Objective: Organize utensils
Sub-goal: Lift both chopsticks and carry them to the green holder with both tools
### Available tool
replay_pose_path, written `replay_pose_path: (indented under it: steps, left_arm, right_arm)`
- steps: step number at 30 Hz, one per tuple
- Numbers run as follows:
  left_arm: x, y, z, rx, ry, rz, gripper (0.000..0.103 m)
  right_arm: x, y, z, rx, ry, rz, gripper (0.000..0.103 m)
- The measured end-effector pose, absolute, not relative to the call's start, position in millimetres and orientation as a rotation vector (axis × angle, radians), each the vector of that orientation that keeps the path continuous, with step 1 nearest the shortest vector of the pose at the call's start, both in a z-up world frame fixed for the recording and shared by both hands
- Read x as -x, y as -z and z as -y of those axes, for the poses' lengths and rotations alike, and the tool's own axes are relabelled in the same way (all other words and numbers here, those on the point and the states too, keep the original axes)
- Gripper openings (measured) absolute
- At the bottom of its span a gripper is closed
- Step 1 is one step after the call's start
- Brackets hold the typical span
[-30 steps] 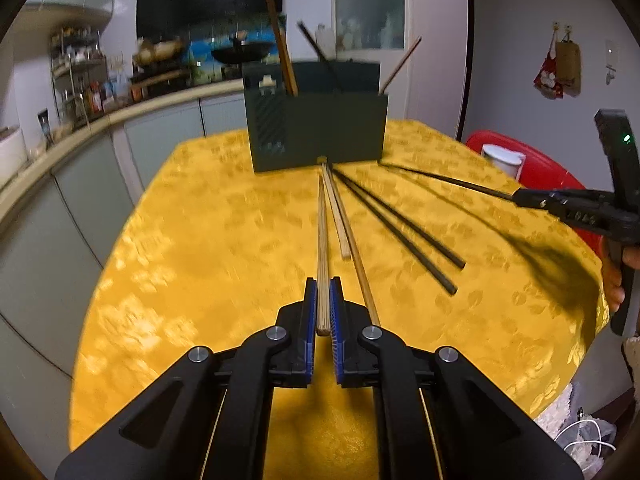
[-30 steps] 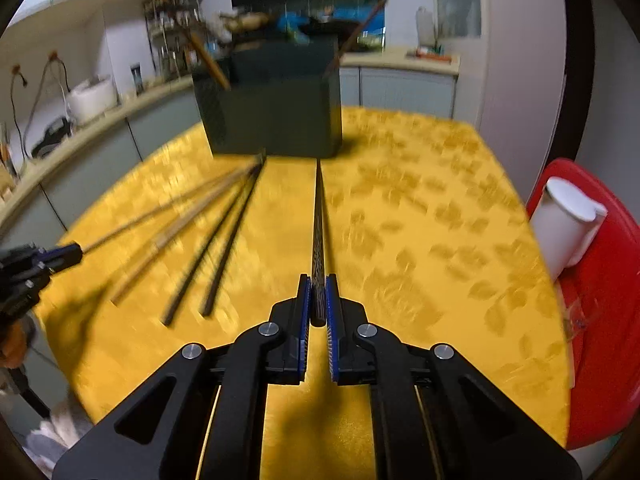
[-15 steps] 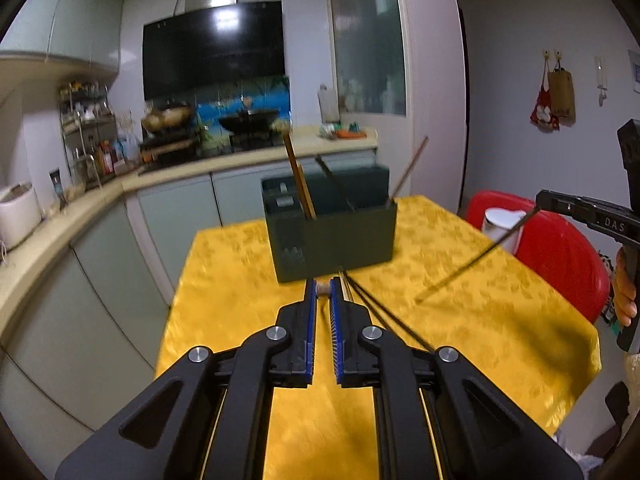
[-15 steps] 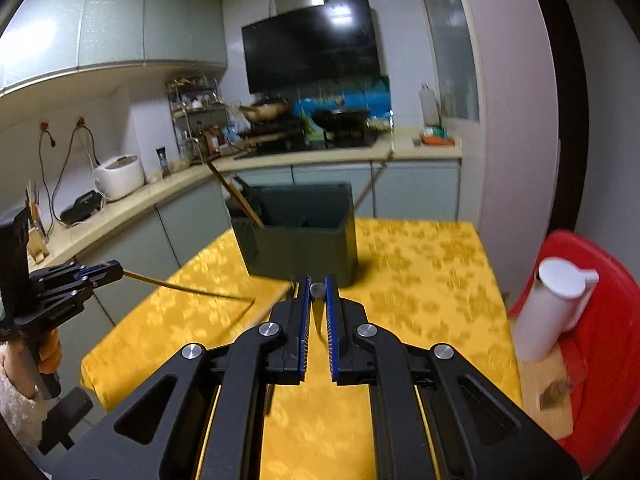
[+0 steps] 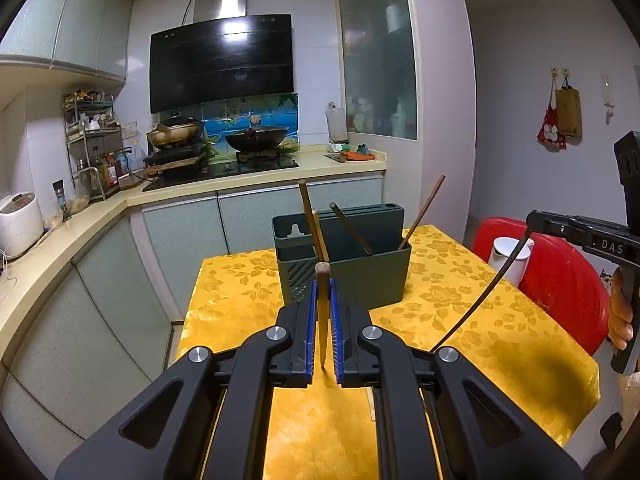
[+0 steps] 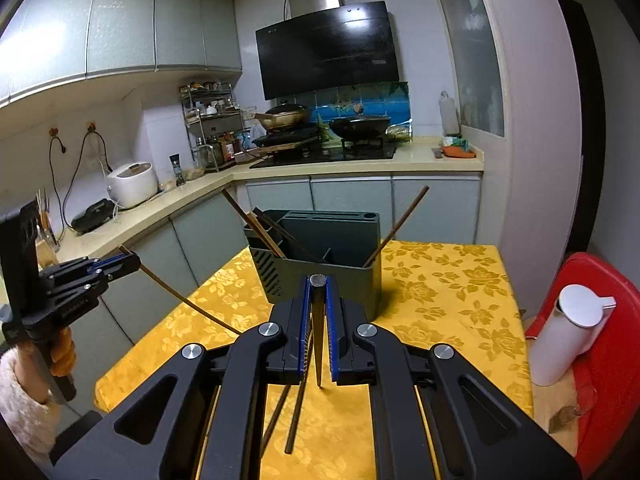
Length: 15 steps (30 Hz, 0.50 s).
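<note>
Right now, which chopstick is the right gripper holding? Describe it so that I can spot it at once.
Start at the yellow floral tablecloth and the dark green utensil holder standing on it. Just in front, the right gripper is shut on a black chopstick, seen end-on. Unlike the brown wooden chopstick in the left gripper, it is dark with a round grey end.

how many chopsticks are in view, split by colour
brown wooden chopsticks: 3 (two standing in the dark green plastic holder, one in the left gripper)
black chopsticks: 4 (one in the holder, one in the right gripper, two lying on the yellow tablecloth)
total: 7
</note>
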State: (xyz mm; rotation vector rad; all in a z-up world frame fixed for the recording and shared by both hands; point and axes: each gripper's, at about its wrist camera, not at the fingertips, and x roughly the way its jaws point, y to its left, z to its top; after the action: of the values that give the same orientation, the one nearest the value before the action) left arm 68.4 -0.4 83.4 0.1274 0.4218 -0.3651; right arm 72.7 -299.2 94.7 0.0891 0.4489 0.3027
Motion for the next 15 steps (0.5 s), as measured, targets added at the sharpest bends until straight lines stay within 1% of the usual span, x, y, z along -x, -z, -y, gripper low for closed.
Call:
replay_pose_path:
  steps: [10, 15]
  left_arm:
    - [-109, -108, 10, -0.134, 0.359, -0.477, 0.006]
    - [-122, -135, 20, -0.125, 0.379, -0.485, 0.006]
  right_arm:
    - [-105, -114, 297, -0.093, -0.289, -0.501, 0.008]
    - [-121, -138, 301, -0.112, -0.283, -0.504, 0.008]
